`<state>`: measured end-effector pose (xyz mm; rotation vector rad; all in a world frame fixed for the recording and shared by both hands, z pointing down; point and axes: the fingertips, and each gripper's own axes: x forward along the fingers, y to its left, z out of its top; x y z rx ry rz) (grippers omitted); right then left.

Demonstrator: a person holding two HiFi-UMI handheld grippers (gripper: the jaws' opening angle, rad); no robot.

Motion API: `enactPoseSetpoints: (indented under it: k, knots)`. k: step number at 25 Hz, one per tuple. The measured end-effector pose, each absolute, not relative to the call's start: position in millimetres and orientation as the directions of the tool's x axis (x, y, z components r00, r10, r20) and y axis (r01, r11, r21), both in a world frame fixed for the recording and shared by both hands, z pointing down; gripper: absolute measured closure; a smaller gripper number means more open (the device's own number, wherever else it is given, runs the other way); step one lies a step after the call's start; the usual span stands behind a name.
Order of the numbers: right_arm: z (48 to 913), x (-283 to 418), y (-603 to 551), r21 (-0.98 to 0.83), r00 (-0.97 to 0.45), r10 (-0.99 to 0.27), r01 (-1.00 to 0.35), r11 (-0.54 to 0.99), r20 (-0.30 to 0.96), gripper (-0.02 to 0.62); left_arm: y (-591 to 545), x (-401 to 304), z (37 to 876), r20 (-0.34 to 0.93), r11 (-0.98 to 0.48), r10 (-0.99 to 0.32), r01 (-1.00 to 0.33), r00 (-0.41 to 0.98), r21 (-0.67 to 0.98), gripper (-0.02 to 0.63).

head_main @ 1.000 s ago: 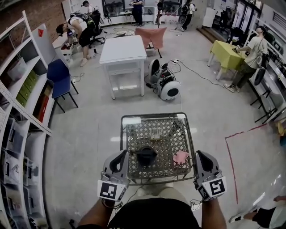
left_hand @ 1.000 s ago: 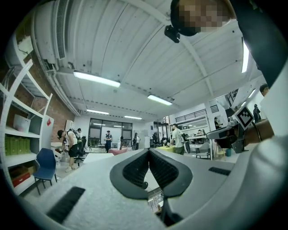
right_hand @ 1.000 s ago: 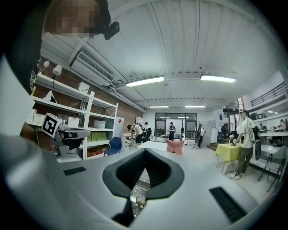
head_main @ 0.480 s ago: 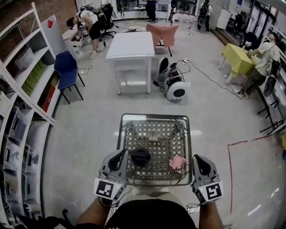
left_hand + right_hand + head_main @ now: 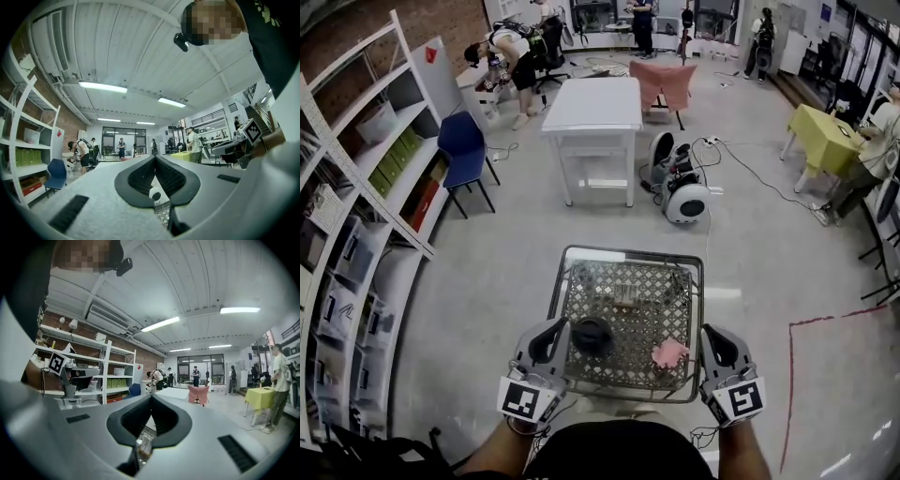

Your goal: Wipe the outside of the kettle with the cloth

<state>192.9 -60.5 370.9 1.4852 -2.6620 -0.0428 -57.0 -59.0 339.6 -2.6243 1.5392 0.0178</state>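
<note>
Everything around you has slid since a second ago: the white table [image 5: 592, 103] and the shelving [image 5: 366, 216] sit closer and the red floor line [image 5: 825, 314] has drifted down the head view. The cart [image 5: 623, 251] keeps its place between your claws, so you seem to be wheeling it along.

The kettle [image 5: 592, 336] stands in the cart's near left corner, and the cloth [image 5: 669, 353] lies near its near right corner, apart from the kettle. Your left gripper [image 5: 551, 328] and right gripper [image 5: 714, 336] flank the near rail. Neither carries the cloth and nothing touches the kettle, so no wiping is happening now. That fits bringing the things to a workplace or taking them away.

Only the head view shows the kettle and cloth. The gripper views show what it cannot: both claws are closed, tips together, with only a sliver of mesh below. Whether they pinch the rail lower down, you can't tell.
</note>
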Motion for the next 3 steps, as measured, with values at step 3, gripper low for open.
enactPoseSetpoints:
  k: [3]
  knots:
    - [370.6,201.9,-62.0,0.058,-0.539,-0.84,-0.838,0.542,0.061,0.584,-55.2,-46.8,338.8,-0.057,-0.468,-0.879,-0.88,0.473,-0.084,0.598]
